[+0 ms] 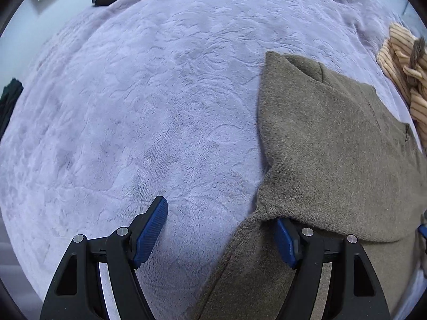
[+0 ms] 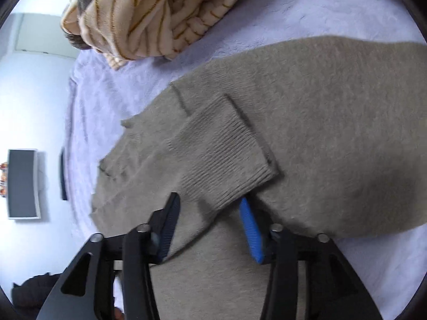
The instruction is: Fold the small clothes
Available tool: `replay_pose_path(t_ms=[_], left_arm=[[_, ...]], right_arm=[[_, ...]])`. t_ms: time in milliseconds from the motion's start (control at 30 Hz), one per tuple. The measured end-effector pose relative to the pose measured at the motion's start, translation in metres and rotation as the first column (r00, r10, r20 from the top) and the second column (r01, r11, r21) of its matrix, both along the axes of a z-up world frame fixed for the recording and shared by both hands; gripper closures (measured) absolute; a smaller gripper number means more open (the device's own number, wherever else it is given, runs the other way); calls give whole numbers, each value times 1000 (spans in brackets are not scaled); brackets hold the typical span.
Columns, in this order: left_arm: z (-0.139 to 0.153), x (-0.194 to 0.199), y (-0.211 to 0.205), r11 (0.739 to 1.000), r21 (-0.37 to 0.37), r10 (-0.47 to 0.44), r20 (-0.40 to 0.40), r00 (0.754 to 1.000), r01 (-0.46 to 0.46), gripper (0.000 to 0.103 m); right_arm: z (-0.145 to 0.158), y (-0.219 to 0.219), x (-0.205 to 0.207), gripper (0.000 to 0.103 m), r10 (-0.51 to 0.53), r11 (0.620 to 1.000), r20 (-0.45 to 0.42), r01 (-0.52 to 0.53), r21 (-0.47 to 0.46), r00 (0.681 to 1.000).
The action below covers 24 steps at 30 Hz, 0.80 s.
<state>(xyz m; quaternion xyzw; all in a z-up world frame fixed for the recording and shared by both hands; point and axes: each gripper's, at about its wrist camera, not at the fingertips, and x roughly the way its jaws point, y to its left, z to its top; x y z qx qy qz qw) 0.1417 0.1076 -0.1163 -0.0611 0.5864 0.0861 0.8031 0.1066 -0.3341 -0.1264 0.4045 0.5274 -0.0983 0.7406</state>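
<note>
Right wrist view: right gripper fingers part-open around ribbed cuff of olive-grey fuzzy knit sweater, sleeve fold apparently under way on lavender plush bedspread. Left gripper wide, empty at sweater edge; next, grip that edge.

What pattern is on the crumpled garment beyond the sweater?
Cream with thin mustard stripes; the striped garment shows best in the right wrist view.

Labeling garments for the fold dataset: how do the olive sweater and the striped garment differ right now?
Colour: the olive sweater is plain grey-green; the striped garment is cream with thin mustard lines.
Pose: the olive sweater lies mostly spread out, its ribbed cuff laid over the body; the striped garment sits bunched in a heap.
Contact: the right tool straddles the olive sweater's sleeve; the striped garment lies apart from it.
Both rest on the lavender blanket.
</note>
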Motion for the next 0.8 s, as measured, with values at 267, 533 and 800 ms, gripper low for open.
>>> replay_pose_path(t_ms=[267, 533, 800], left_arm=[[19, -23, -2, 993, 91, -77, -42, 996, 81, 27], [26, -53, -49, 970, 24, -239, -128, 963, 244, 27], [33, -70, -144, 913, -43, -407, -144, 902, 405, 27]], right_arm=[[11, -18, -26, 59, 36, 996, -55, -40, -74, 998], [7, -23, -78, 46, 20, 1000, -79, -19, 8, 997], [4, -42, -134, 41, -51, 995, -90, 59, 86, 995]])
